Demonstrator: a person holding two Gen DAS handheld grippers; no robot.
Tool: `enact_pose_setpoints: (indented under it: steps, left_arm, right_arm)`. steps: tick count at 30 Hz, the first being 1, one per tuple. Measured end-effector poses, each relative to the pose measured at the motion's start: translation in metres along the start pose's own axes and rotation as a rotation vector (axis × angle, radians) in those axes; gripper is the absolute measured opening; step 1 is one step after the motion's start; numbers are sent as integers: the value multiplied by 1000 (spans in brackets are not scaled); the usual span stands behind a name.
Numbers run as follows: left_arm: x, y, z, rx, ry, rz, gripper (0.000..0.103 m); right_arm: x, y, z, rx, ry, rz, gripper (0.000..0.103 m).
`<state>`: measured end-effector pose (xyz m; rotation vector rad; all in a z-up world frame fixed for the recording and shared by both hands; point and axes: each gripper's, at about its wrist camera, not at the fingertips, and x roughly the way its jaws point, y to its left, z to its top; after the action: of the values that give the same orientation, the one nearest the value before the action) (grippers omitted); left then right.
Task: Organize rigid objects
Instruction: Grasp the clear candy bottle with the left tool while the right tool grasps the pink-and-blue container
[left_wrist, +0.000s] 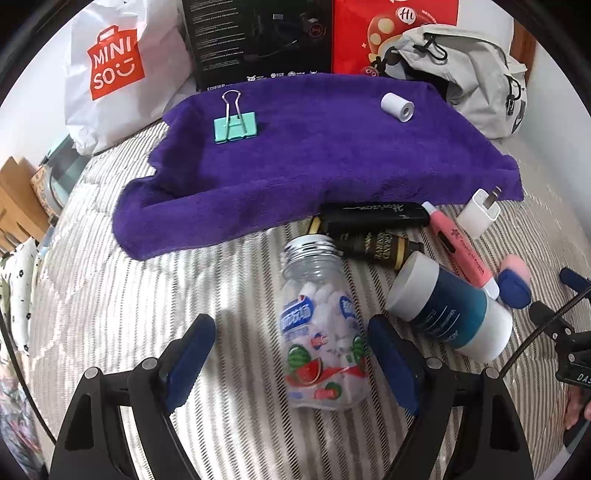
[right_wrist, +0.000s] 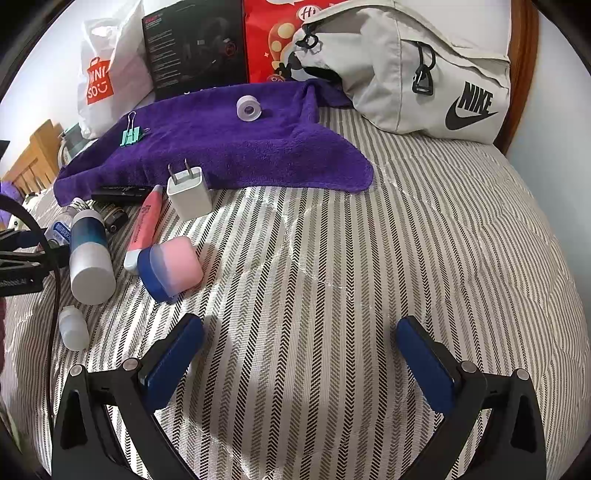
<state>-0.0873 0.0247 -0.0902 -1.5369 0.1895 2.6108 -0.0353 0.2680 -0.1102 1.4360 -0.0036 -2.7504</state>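
A clear candy bottle with a watermelon label lies on the striped bedding between the fingers of my left gripper, which is open around its lower half. Beside it lie a blue-and-white tube, a dark bottle, a black case, a pink highlighter, a white charger and a pink-and-blue case. On the purple towel rest a teal binder clip and a white roll. My right gripper is open over bare bedding.
A white Miniso bag, a black box, a red bag and a grey Nike bag stand along the back. A small white bottle lies at the left in the right wrist view. Wooden furniture stands left.
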Motion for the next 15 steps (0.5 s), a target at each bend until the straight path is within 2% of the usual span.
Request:
enact_pose_setpoints:
  steps: [3,5,9,10,15]
  left_arm:
    - [1,2,0,-16,-7,-10,84]
    - [0,4,-2,-20,-15,-27,79]
    - [-5,2,-5,0,-33,-43,52]
    - [-6,1,-5,2,-37,-45,42]
    - [-7,4,-6,4,-46,-59,40]
  right_arm:
    - [0,0,1,2,10,4,103]
    - [-2,-3,2,20,18,14,103]
    - [-17,-9,5,72,-22,78,102]
    - [-22,-8,9,76,-39,111,102]
    - [-17,14,20,-13,-45,151,102]
